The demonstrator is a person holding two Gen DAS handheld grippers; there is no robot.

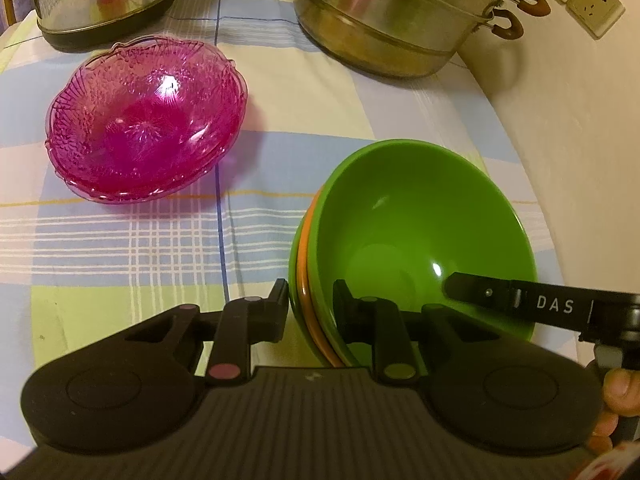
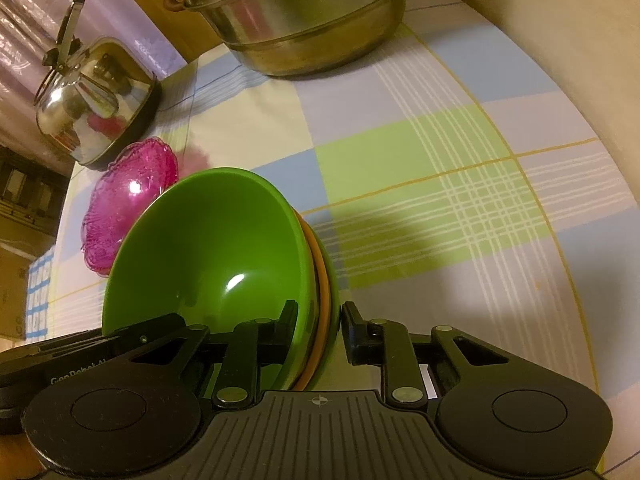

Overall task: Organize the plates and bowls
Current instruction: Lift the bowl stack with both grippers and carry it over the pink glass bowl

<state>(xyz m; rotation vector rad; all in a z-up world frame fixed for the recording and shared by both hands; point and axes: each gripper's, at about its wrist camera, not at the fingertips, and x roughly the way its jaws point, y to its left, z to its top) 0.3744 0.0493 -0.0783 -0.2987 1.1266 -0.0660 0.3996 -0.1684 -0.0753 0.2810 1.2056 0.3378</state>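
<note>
Left gripper (image 1: 311, 300): its two fingers (image 1: 280, 292) stand narrow and clamp the near rim of the stack of bowls (image 1: 420, 232), one finger outside the wall and the other inside the top bowl. Right gripper (image 2: 318, 316): its fingers (image 2: 289, 314) are likewise narrow, pinching the rim on the opposite side of the same stack, one inside and one outside. The stack consists of a green bowl (image 2: 208, 248) on top, an orange bowl (image 2: 325, 304) showing only as a thin edge beneath it, and a further green edge below that; the stack is tilted between the two grippers, and whether it touches the tabletop (image 2: 420, 152) cannot be told. In the left wrist view the right gripper's finger reaches into the green bowl from the right of the left fingers, with a person's hand (image 1: 618, 394) at the frame edge. Beyond and to the left of the left fingers, well apart from the stack, lies a pink glass bowl (image 1: 144, 120) on the checked cloth. Farthest, at the back of the tabletop, stand a steel kettle (image 2: 92, 104) to the left and a steel steamer pot (image 1: 396, 20) to the right.
</note>
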